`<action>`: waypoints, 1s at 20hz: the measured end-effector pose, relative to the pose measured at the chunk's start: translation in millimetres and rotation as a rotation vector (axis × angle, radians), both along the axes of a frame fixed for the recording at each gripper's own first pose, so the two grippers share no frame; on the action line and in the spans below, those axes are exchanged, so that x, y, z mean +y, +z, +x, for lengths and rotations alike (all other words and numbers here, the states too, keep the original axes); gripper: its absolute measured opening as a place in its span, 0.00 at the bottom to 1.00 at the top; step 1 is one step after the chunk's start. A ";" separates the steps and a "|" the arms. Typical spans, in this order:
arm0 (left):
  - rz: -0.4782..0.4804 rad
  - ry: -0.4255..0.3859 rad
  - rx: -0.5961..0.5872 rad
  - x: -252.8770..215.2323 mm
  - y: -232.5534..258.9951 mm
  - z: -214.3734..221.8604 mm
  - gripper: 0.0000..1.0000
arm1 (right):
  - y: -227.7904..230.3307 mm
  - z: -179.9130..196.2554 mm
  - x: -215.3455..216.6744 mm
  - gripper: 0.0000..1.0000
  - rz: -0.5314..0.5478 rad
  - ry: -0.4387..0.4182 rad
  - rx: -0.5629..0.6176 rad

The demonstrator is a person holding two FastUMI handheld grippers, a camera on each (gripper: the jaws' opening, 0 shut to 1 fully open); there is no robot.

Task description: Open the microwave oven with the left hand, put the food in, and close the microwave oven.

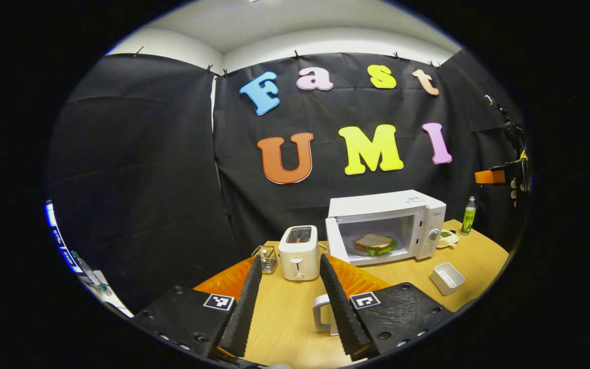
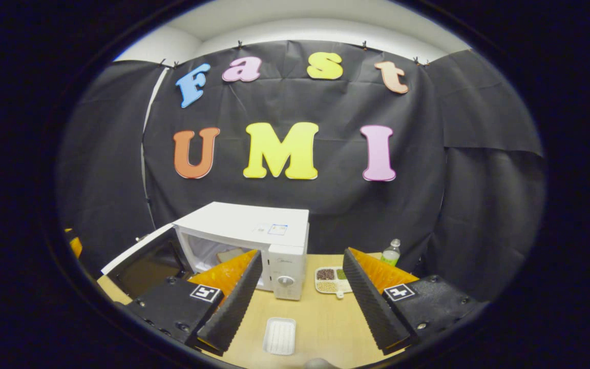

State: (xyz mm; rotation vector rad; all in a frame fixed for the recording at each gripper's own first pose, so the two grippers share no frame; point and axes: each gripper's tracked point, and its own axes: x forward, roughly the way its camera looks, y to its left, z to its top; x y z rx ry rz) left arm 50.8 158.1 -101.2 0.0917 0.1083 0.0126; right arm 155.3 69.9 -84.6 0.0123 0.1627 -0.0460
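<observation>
I see the white microwave (image 1: 384,225) standing on the wooden table, its door (image 2: 144,264) swung wide open to its left side. Inside, on the turntable, lies the sandwich (image 1: 374,243), bread over green lettuce, flat and centred.

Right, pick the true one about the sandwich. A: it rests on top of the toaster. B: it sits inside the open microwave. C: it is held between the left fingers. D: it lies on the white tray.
B: the sandwich lies inside the microwave, whose door is swung open.
</observation>
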 end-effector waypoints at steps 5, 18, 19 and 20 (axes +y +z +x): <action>0.006 0.003 0.000 17.3 -23.1 9.3 0.08 | 21.6 -42.5 -21.1 1.00 0.015 -0.029 -0.013; -0.022 -0.065 0.137 19.7 -137.8 58.5 0.00 | 19.4 -96.5 -38.9 1.00 0.032 -0.118 0.063; -0.027 -0.077 0.139 14.4 -138.9 57.8 0.00 | 20.0 -97.8 -37.7 1.00 0.033 -0.117 0.065; -0.026 -0.090 0.139 7.9 -140.1 56.7 0.00 | 20.7 -99.3 -38.0 1.00 0.036 -0.117 0.062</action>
